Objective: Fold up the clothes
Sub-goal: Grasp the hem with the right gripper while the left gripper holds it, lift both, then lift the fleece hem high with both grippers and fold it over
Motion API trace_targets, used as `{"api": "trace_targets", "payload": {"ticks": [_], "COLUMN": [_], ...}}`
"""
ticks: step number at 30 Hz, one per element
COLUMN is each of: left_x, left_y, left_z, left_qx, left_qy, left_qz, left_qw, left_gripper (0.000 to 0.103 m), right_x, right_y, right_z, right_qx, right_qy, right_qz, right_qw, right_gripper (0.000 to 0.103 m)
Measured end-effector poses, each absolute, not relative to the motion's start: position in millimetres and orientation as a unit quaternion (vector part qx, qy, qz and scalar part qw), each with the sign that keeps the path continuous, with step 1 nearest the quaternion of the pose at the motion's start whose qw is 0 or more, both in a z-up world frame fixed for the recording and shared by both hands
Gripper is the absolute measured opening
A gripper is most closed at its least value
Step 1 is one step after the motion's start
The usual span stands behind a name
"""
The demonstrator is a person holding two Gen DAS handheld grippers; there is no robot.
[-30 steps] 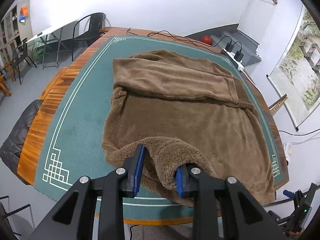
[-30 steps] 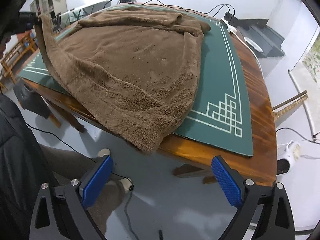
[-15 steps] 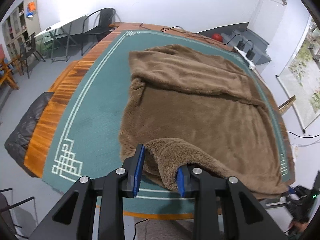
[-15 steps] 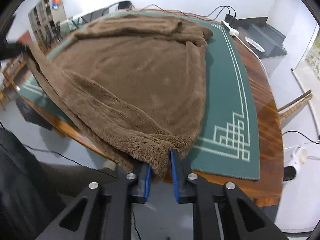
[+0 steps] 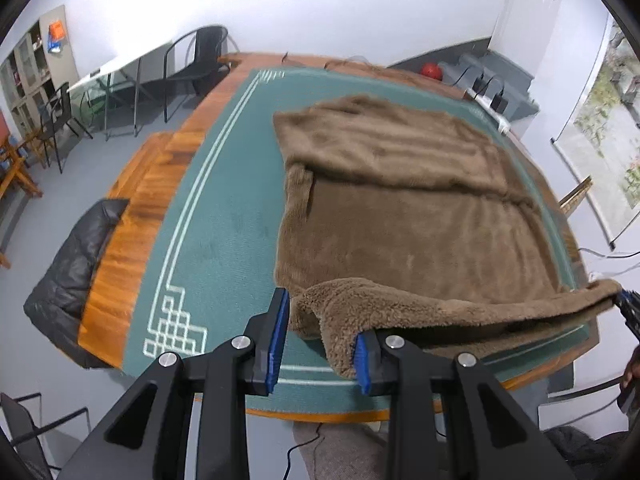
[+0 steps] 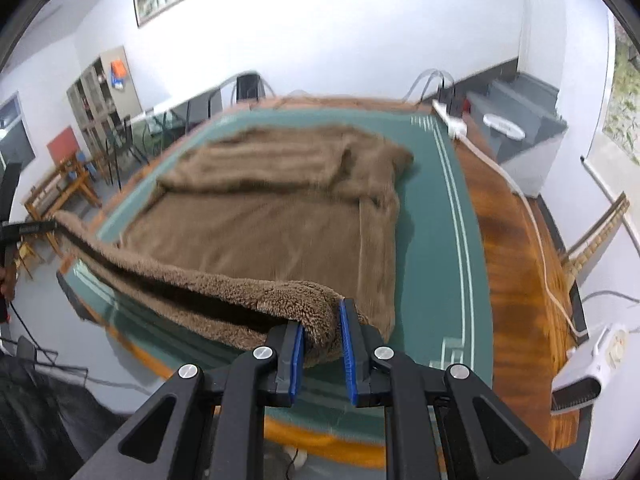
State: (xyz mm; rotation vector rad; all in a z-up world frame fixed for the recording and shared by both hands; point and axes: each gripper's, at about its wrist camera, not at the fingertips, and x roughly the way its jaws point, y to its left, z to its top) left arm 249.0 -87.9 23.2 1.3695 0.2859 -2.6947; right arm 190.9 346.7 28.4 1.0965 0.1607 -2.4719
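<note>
Left wrist view: left gripper [image 5: 318, 334] seemingly pinches raised brown garment [image 5: 400, 216] hem.

1 brown fleece garment [image 5: 408, 216], 1 table [image 5: 132, 236], 2 grippers [image 5: 320, 336] [image 6: 322, 344].

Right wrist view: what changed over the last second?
The right gripper, open and clear of the cloth a second ago, closed on the brown fleece garment at its near corner and lifted the hem off the table. The left gripper kept its grip on the other corner.
</note>
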Motion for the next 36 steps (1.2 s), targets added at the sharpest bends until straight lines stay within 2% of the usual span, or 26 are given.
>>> {"api": "trace_targets", "payload": {"ticks": [7,15,24,31,36], "left_x": [241.7,197.0,84.5,-3.6,-64.4], "left_y": [-93.9,-101.0,-123.5,-141.1,-148.1], "left_z": [92.8,148.3,130.1,115.0,73.6], "left_qx": [0.375,0.312,0.332,0.348,0.388], "left_qy": [0.086,0.063,0.056,0.051,0.044], "left_qz": [-0.922,-0.947,-0.940,-0.935,-0.920], "left_qw": [0.044,0.046,0.046,0.046,0.045], "left_gripper": [0.033,0.033,0.033,0.036,0.036], "right_x": [156.8,106.5,22.5,-58.3,-119.2], "right_y": [339.9,323.4,294.4,272.4,254.5], "right_z": [86.9,142.7,155.4,137.3,106.8], "right_qx": [0.313,0.232,0.233,0.265,0.303], "right_qy": [0.045,0.046,0.052,0.047,0.051], "right_qz": [-0.923,-0.951,-0.959,-0.956,-0.947], "right_qw": [0.220,0.201,0.152,0.117,0.095], "right_gripper": [0.018,0.018,0.018,0.018,0.018]}}
